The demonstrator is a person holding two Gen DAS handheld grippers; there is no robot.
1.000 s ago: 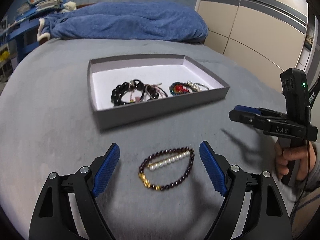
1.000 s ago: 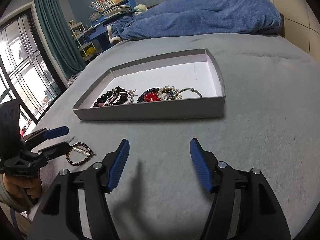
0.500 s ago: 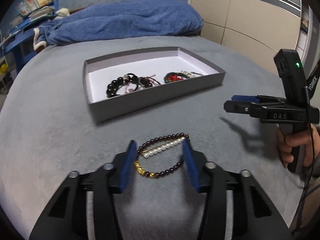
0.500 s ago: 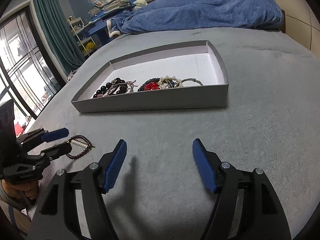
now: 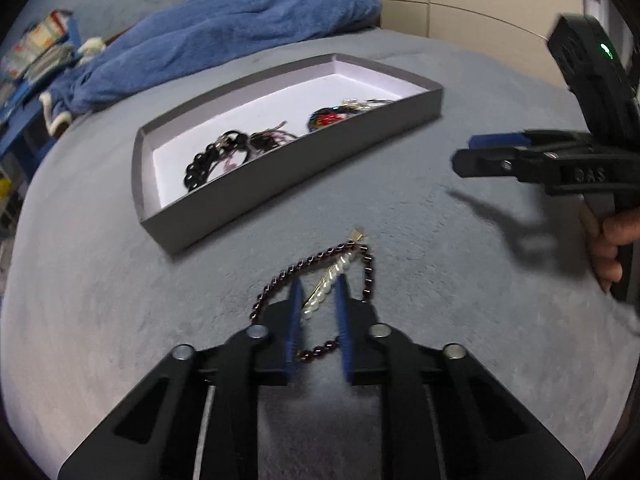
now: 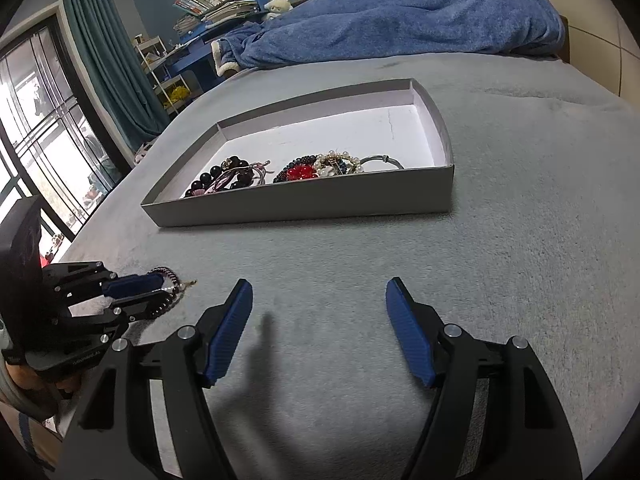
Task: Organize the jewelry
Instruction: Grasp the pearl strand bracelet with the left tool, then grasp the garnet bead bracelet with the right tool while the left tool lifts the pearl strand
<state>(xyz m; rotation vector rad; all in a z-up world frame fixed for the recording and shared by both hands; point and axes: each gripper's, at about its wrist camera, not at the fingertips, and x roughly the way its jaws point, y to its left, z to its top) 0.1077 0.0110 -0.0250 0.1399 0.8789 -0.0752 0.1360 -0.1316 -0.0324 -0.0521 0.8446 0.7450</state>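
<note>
A dark bead and pearl bracelet (image 5: pixel 328 276) lies on the grey bed cover, in front of a shallow grey box (image 5: pixel 288 188). My left gripper (image 5: pixel 318 292) has closed in on the bracelet's pearl strand, its blue pads close on either side of it; it also shows in the right wrist view (image 6: pixel 144 292) with the bracelet (image 6: pixel 170 280). My right gripper (image 6: pixel 320 308) is open and empty, held above the cover in front of the box (image 6: pixel 320 200). It shows at the right of the left wrist view (image 5: pixel 480 150).
The box holds a black bead bracelet (image 6: pixel 224 178), a red and dark beaded piece (image 6: pixel 300 172) and a pearl piece (image 6: pixel 340 162). A blue blanket (image 6: pixel 400 20) lies behind it. A window and teal curtain (image 6: pixel 104 64) stand at the left.
My left gripper has moved forward and down over the bracelet, and its jaws have narrowed from wide open to close around the pearl strand. The right gripper has barely moved.
</note>
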